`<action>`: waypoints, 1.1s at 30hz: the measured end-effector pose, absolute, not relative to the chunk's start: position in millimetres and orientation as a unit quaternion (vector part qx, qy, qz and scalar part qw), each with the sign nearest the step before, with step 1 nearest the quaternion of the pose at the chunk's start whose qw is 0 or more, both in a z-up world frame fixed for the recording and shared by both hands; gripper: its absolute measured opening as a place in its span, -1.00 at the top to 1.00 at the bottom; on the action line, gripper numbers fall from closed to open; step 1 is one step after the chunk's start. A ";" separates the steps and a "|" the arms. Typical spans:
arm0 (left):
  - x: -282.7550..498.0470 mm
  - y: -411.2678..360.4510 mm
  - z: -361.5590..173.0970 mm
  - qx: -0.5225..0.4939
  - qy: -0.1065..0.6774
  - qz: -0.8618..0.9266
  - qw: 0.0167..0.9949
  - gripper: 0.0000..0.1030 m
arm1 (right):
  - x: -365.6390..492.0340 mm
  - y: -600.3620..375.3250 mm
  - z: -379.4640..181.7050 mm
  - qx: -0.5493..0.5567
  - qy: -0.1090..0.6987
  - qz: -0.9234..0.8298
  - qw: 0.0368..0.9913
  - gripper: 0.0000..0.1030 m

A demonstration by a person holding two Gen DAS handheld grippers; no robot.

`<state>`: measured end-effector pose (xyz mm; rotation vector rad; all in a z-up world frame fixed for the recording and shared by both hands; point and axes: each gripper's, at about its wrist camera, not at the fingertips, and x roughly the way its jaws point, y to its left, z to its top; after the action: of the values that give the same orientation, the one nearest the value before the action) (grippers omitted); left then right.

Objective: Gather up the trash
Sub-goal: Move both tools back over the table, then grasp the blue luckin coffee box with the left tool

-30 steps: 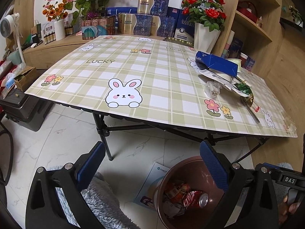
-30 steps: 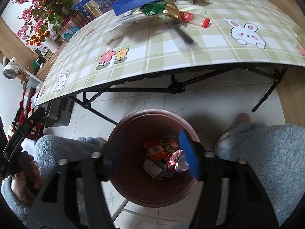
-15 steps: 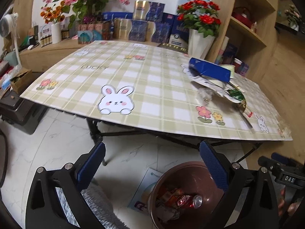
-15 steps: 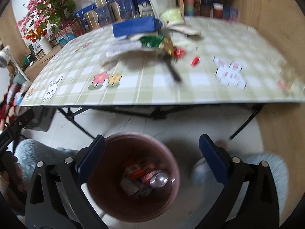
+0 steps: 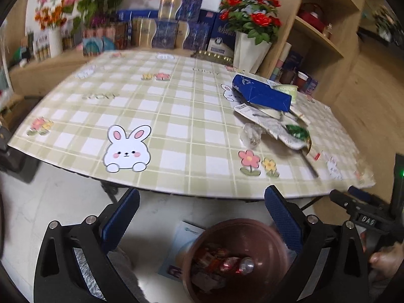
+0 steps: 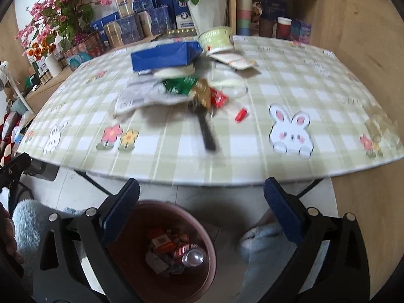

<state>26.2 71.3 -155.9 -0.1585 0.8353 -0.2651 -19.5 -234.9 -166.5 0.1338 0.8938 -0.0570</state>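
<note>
A pile of trash lies on the checked tablecloth: a blue carton (image 5: pixel 262 93) (image 6: pixel 164 55), a yogurt cup (image 6: pixel 217 39), a green wrapper (image 6: pixel 179 85), paper slips (image 5: pixel 255 113), a black stick (image 6: pixel 207 131), a small red piece (image 6: pixel 241 115) and a clear plastic scrap (image 5: pixel 251 133). A brown bin (image 5: pixel 262 240) (image 6: pixel 141 217) stands on the floor below the table's front edge, holding a can (image 6: pixel 192 256) and wrappers. My left gripper (image 5: pixel 202 212) is open and empty above the bin. My right gripper (image 6: pixel 202 202) is open and empty, also over the bin.
Flower vases (image 5: pixel 250 50), gift boxes (image 5: pixel 166 27) and wooden shelves (image 5: pixel 323 32) stand behind the table (image 5: pixel 176 116). A leaflet (image 5: pixel 181 247) lies on the marble floor by the bin. Clear plastic (image 6: pixel 381 128) sits at the table's right corner. Fluffy slippers (image 6: pixel 262 250) show below.
Both grippers have risen and tilted up toward the table. The right gripper's jaws stand wider apart than a second ago. The bin now sits lower in both views.
</note>
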 end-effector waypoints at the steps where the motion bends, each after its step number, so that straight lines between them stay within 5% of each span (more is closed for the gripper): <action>1: 34.3 72.5 -153.0 -0.085 0.410 -0.127 0.899 -0.88 | -15.1 -238.9 -161.7 0.065 0.427 -0.031 0.902 -0.88; 10: 107.5 53.4 -123.5 -0.111 0.427 -0.149 0.885 -0.75 | 19.9 -282.8 -131.7 0.086 0.395 -0.048 0.913 -0.88; 15: 151.2 24.7 -123.9 -0.164 0.451 -0.226 0.848 -0.49 | 43.6 -305.5 -136.0 0.101 0.394 -0.063 0.911 -0.88; 21: 226.3 10.7 -149.7 -0.297 0.486 -0.257 0.781 -0.21 | 76.7 -333.4 -147.1 0.166 0.413 -0.075 0.893 -0.88; 33: 336.8 -14.5 -218.7 -0.398 0.545 -0.240 0.698 -0.03 | 118.9 -344.4 -147.8 0.153 0.423 -0.086 0.889 -0.88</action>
<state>336.8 -14.5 -218.7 -0.8877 1.2141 -0.5341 118.9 -344.4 -147.8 0.3185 0.8792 -0.1791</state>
